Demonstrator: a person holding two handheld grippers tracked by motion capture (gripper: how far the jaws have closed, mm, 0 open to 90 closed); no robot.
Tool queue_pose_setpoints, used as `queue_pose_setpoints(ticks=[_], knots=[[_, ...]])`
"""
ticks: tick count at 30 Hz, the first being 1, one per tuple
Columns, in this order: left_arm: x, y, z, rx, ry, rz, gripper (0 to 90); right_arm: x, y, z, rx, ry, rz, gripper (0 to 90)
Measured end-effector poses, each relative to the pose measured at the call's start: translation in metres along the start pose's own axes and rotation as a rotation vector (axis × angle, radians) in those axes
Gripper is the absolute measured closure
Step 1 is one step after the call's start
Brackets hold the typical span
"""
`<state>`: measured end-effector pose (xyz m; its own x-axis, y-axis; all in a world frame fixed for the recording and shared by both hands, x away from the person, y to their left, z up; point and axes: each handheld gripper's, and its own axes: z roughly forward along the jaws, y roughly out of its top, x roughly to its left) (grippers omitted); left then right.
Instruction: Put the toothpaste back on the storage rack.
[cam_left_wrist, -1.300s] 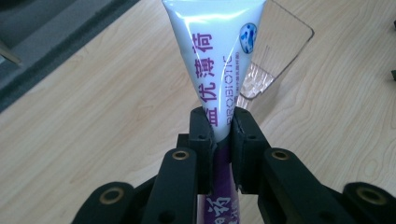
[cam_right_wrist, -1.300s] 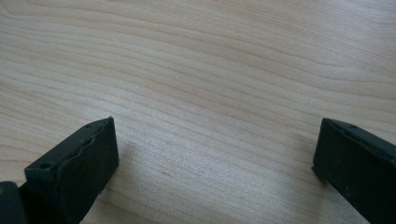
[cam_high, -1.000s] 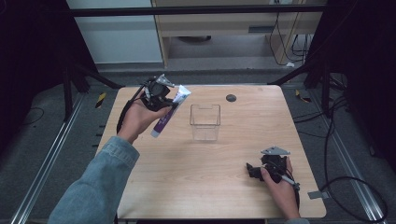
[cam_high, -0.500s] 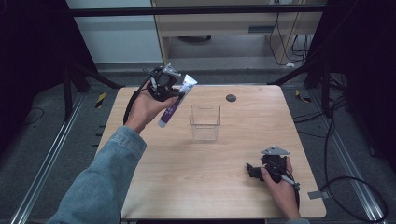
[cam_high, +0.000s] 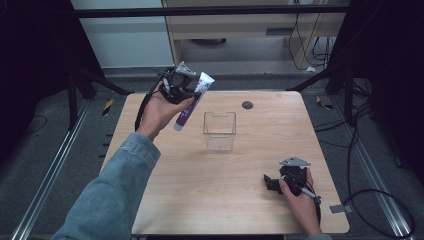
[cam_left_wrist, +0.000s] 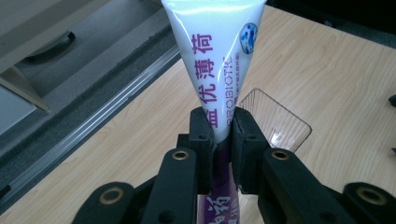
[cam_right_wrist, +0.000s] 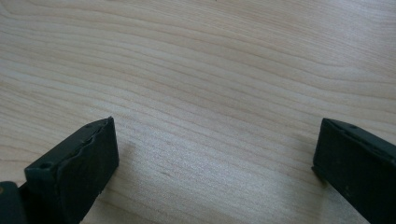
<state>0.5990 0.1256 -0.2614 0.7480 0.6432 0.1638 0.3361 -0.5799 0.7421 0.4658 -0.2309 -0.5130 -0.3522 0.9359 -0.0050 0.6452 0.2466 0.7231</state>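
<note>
Raised since a second ago, the left tongs (cam_high: 186, 86) now hang higher over the desk's (cam_high: 190, 190) far left corner. Nearest, the right tongs (cam_high: 274, 183) rest wide open and empty on pale woodgrain. Beyond stands a clear square-walled bin (cam_high: 219, 131). Left tongs clamp a glossy white-and-purple tube (cam_left_wrist: 219, 65) reading "PROBIOTIC", tilted, near the bin.

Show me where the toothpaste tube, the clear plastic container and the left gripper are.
toothpaste tube (cam_left_wrist: 215, 51): left gripper view, white upper body above the jaws.
clear plastic container (cam_high: 219, 131): high view, front wall.
left gripper (cam_left_wrist: 219, 130): left gripper view, between the fingertips clamped on the tube.
</note>
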Motion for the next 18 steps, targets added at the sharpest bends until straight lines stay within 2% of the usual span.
queue_pose_setpoints(ticks=[18], knots=[[-0.012, 0.017, 0.002, -0.063, 0.014, 0.011, 79.7, 0.000, 0.000, 0.000, -0.001, 0.001, 0.002, 0.3]])
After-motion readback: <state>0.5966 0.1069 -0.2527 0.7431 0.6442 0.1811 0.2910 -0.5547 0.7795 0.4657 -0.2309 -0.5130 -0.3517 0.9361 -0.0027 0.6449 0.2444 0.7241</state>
